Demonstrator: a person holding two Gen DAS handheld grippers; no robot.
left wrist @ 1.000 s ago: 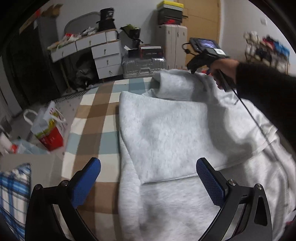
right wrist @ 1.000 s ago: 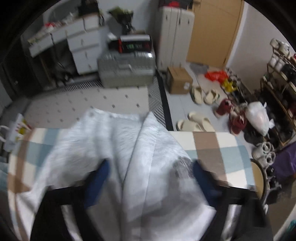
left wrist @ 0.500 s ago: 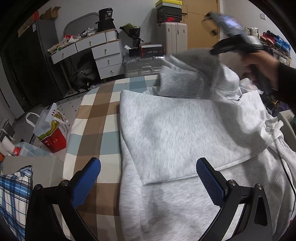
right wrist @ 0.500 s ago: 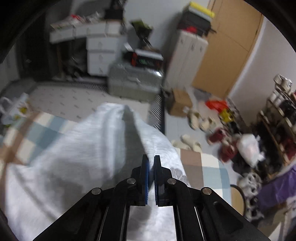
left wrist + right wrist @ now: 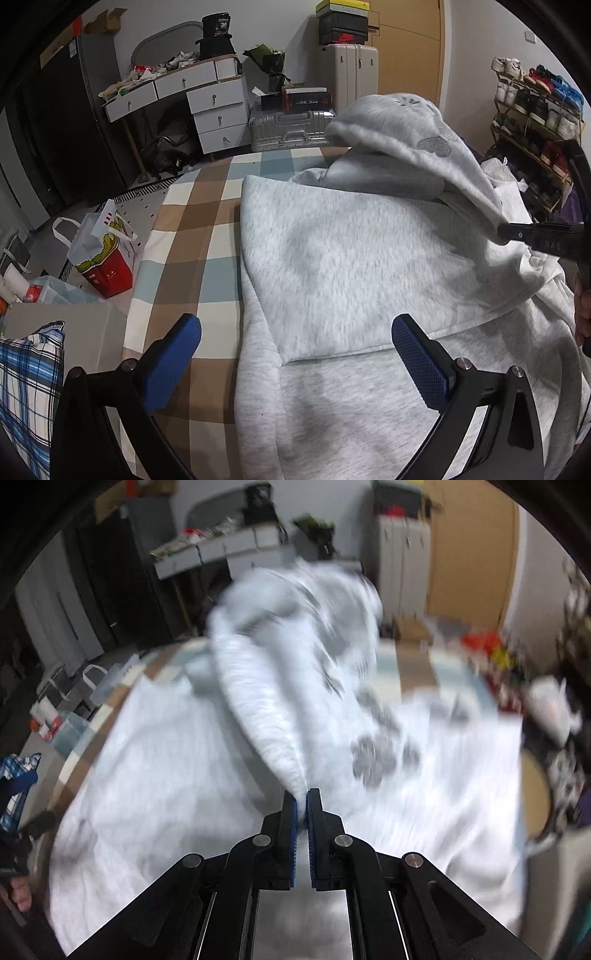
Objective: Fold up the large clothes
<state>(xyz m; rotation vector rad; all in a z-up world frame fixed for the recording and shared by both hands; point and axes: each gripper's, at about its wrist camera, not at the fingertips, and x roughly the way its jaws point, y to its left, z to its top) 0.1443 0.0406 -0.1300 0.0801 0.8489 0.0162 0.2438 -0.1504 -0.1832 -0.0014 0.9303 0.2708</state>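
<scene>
Pinching a lifted fold of the grey hoodie (image 5: 266,716), the right hand-held gripper (image 5: 301,805) raises it above the checked bed (image 5: 192,221); the left hand-held gripper (image 5: 295,354) hovers spread over the garment's near left edge.

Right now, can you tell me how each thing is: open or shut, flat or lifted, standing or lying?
Right gripper: shut on the hoodie's hood.
Left gripper: open, holding nothing.
Grey hoodie: body flat on the checked blanket, hood lifted.
Silver suitcase: lying down, closed.
Beige suitcase: standing, closed.
Paper bag: upright, open.
</scene>
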